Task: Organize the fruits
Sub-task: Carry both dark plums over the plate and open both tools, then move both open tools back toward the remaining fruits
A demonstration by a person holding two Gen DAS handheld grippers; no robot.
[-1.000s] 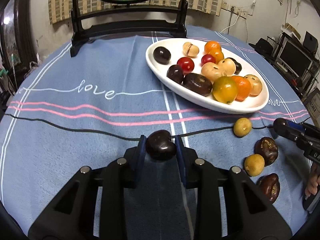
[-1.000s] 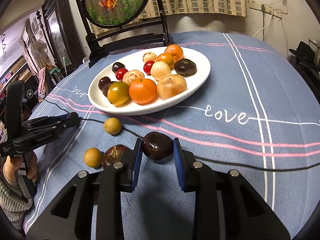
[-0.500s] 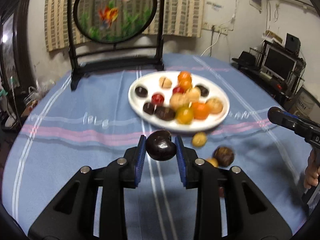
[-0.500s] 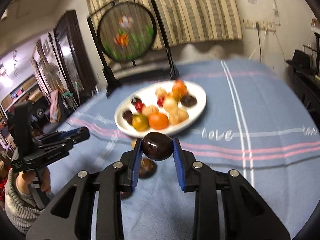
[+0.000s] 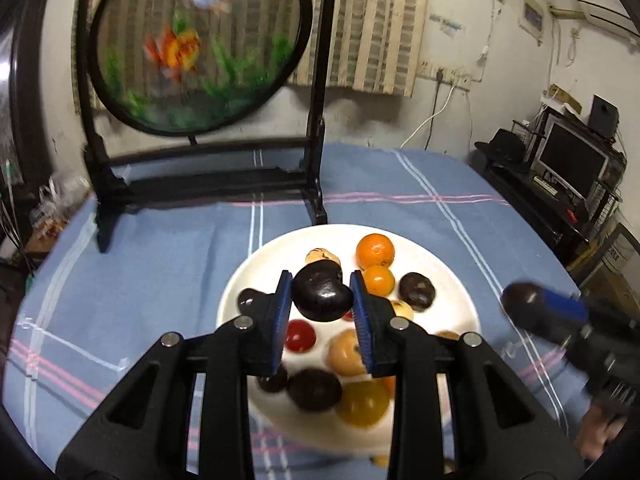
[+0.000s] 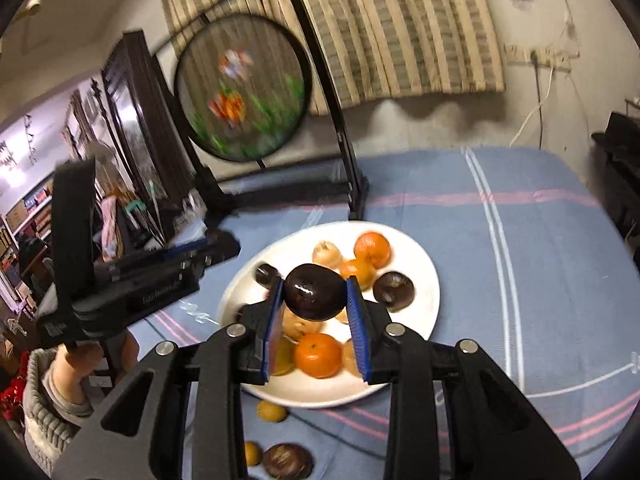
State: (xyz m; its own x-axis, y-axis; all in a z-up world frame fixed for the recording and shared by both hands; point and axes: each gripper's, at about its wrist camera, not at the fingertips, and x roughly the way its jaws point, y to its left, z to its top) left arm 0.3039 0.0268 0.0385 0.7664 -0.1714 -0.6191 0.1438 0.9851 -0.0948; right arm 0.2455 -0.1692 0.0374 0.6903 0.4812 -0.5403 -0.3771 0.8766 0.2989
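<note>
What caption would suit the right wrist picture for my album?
Right claw grips a glossy dark brown fruit above a white oval plate of mixed fruit.

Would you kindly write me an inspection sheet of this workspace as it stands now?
Surface: blue tablecloth with pink and white stripes.
Job's things: white plate holding oranges, dark and pale fruits; loose fruits on the cloth near its front rim.
Clutter: round fish screen on a black stand behind the plate.
Grippers: left gripper shut on a dark fruit; right gripper shut on a dark plum; both above the plate.
Cables: white cable hanging from a wall socket.
Surroundings: striped curtain, monitor, dark cabinet.
</note>
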